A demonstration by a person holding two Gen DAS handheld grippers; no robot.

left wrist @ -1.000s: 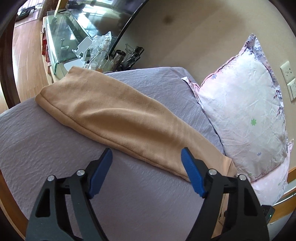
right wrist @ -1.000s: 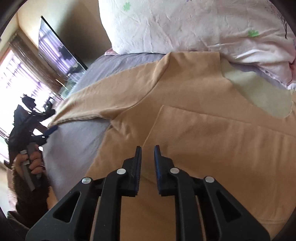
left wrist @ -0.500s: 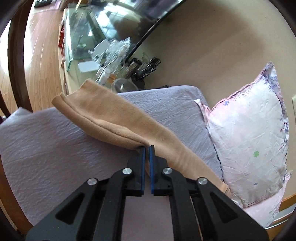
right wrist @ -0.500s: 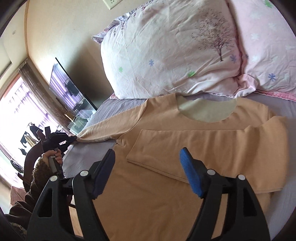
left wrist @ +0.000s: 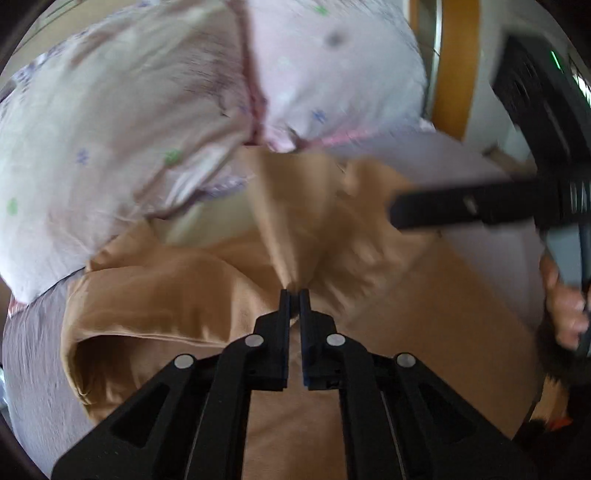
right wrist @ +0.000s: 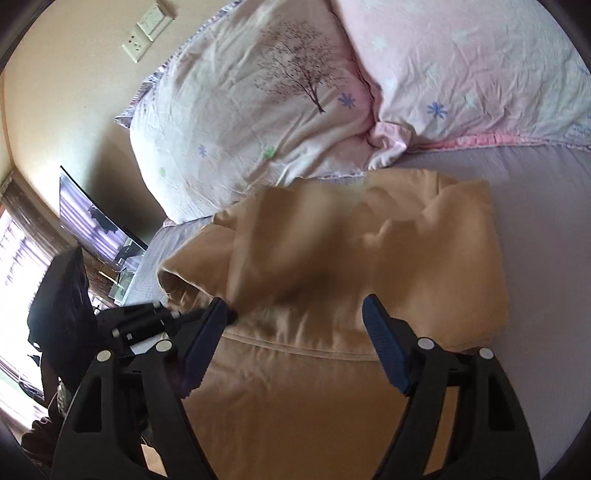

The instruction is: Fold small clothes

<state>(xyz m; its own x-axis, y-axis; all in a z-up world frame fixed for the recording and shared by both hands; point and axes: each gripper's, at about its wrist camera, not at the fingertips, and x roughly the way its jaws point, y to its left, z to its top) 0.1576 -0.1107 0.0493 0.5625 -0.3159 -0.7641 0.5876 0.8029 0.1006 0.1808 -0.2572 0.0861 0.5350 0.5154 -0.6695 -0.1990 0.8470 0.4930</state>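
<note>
A tan long-sleeved shirt (right wrist: 332, 387) lies on the lilac bed sheet (right wrist: 535, 229) below the pillows. My left gripper (left wrist: 294, 295) is shut on the shirt's left sleeve (left wrist: 284, 236) and holds it lifted over the shirt body (left wrist: 406, 332); the view is motion-blurred. The left gripper also shows at the left of the right wrist view (right wrist: 229, 315), with the sleeve (right wrist: 288, 236) draped across the shirt. My right gripper (right wrist: 295, 332) is open and empty above the shirt's middle. It appears at the right of the left wrist view (left wrist: 397, 212).
Two floral pillows (right wrist: 280, 96) (right wrist: 472, 66) lie against the wall at the head of the bed. A wall socket (right wrist: 147, 33) is above them. A television (right wrist: 92, 225) stands far left. A wooden bed frame (left wrist: 447, 62) borders the sheet.
My left gripper, shut on the sleeve, has swung it from the bed's side across the shirt body. My right gripper stayed open over the shirt.
</note>
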